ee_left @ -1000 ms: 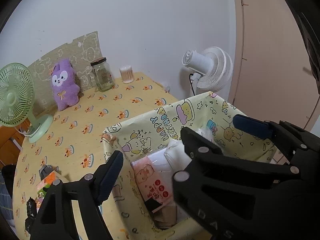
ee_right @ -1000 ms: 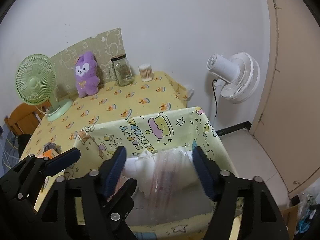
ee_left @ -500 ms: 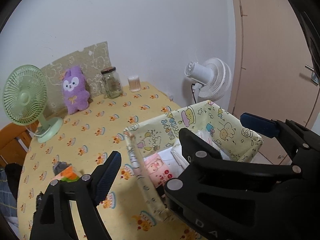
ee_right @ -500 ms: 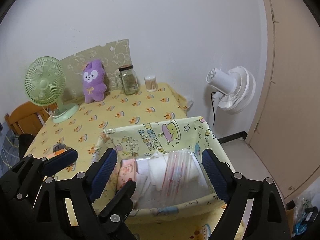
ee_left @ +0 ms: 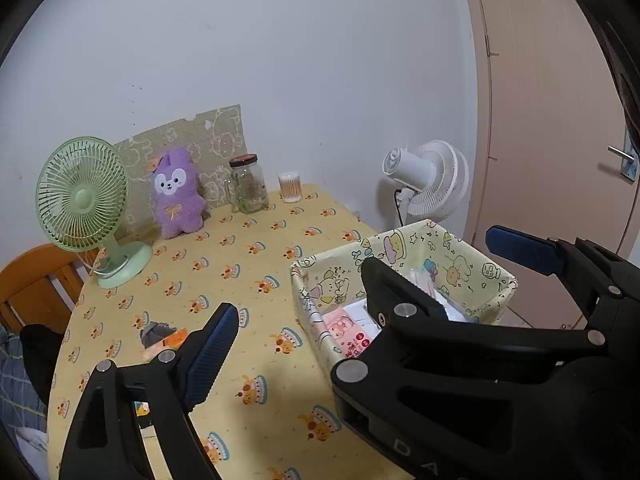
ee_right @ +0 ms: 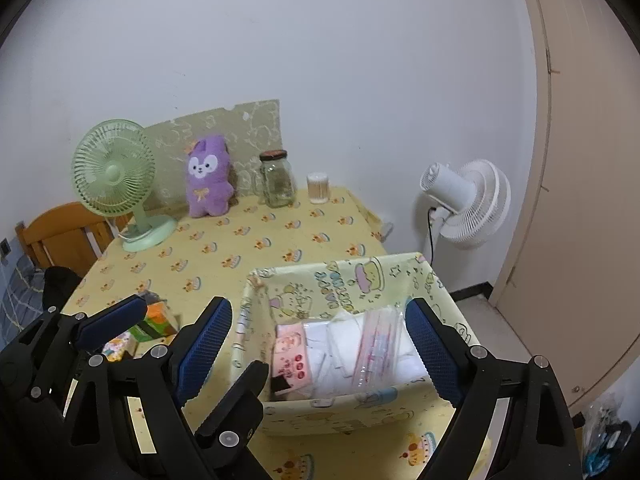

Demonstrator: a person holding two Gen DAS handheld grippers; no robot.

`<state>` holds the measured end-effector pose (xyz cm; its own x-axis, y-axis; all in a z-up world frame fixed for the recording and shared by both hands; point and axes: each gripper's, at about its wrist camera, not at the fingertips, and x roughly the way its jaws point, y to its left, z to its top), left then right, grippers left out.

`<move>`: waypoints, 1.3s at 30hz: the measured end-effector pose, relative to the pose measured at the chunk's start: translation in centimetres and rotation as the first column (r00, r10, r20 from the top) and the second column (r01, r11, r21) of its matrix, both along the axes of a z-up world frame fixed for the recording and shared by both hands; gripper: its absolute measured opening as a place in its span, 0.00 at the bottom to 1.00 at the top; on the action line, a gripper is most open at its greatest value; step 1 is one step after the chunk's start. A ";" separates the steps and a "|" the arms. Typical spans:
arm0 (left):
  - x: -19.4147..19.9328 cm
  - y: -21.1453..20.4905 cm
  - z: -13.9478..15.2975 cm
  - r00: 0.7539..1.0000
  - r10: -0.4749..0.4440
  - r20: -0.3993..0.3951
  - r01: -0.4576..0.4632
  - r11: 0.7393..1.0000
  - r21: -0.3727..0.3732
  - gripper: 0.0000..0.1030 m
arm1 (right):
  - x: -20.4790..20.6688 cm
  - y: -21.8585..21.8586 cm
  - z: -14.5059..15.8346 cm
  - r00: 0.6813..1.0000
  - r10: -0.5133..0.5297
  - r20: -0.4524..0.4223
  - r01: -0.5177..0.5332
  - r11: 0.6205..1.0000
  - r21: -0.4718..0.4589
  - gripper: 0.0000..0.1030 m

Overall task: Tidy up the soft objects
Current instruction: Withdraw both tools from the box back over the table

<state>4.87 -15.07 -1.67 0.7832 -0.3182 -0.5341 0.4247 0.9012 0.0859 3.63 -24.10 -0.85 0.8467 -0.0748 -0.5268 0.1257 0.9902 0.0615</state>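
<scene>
A yellow cartoon-print fabric basket [ee_right: 340, 280] [ee_left: 400, 248] stands on the yellow-clothed table [ee_left: 240, 264] near its right edge. Inside lie a pink printed packet [ee_right: 290, 354], white soft packs [ee_right: 320, 344] and a clear zip bag [ee_right: 378, 340]. My right gripper [ee_right: 319, 308] hovers above the basket's near side, open with nothing in it. My left gripper [ee_left: 320, 316] is just to its left, jaws opening, nothing between them; its right finger is hidden behind the right gripper. A purple plush [ee_left: 176, 196] [ee_right: 208, 184] sits upright at the back wall.
A green desk fan [ee_left: 84, 204], a glass jar [ee_left: 248, 184] and a cotton-swab tub [ee_left: 290, 188] stand along the back. Orange and green packets [ee_right: 154, 320] lie at the table's near left. A white floor fan [ee_left: 428, 188] and a door are to the right.
The right gripper let go of the clear bag, which now lies in the basket. Both grippers pulled back and up from the basket, and their jaws widened.
</scene>
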 end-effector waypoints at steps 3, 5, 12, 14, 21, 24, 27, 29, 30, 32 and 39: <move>-0.2 1.0 0.2 1.000 0.004 -0.001 -0.004 1.000 -0.007 0.88 | -0.2 0.9 0.4 1.000 0.017 0.011 -0.017 1.000 -0.008 0.89; -0.5 1.5 0.4 1.000 0.018 0.015 -0.018 1.000 -0.002 0.89 | -0.3 1.3 0.6 1.000 0.024 0.014 -0.024 1.000 0.001 0.93; -0.9 4.0 0.5 0.999 0.046 0.026 -0.046 0.999 -0.018 0.90 | -0.7 3.8 1.0 0.998 0.046 0.037 -0.045 0.999 -0.016 0.97; -0.9 4.6 0.4 0.998 0.053 0.027 -0.052 0.998 -0.020 0.90 | -0.7 4.6 1.0 0.998 0.047 0.045 -0.046 0.999 -0.022 0.98; -0.9 6.9 0.0 0.997 0.072 0.017 -0.071 0.997 -0.032 0.91 | -0.7 7.0 0.7 0.996 0.060 0.061 -0.058 0.998 -0.037 1.00; -0.8 7.8 -0.3 0.996 0.087 0.013 -0.086 0.995 -0.044 0.91 | -0.6 7.9 0.5 0.996 0.056 0.063 -0.053 0.998 -0.044 1.00; -0.8 8.6 -0.6 0.995 0.101 0.015 -0.101 0.994 -0.040 0.92 | -0.5 8.6 0.3 0.997 0.062 0.055 -0.059 0.997 -0.040 1.00; -0.7 9.1 -0.8 0.994 0.112 0.019 -0.111 0.993 -0.034 0.93 | -0.4 9.0 0.0 0.996 0.070 0.052 -0.068 0.997 -0.035 1.00; -0.7 9.3 -0.8 0.993 0.117 0.019 -0.116 0.993 -0.032 0.93 | -0.3 9.3 -0.1 0.996 0.075 0.049 -0.073 0.997 -0.031 1.00; -0.6 9.8 -1.0 0.991 0.132 0.018 -0.131 0.991 -0.030 0.93 | 0.0 9.7 -0.4 0.995 0.086 0.040 -0.085 0.996 -0.024 1.00; -0.2 11.3 -1.8 0.984 0.175 0.015 -0.175 0.985 -0.014 0.93 | 1.1 11.1 -1.3 0.993 0.114 0.018 -0.114 0.993 0.006 1.00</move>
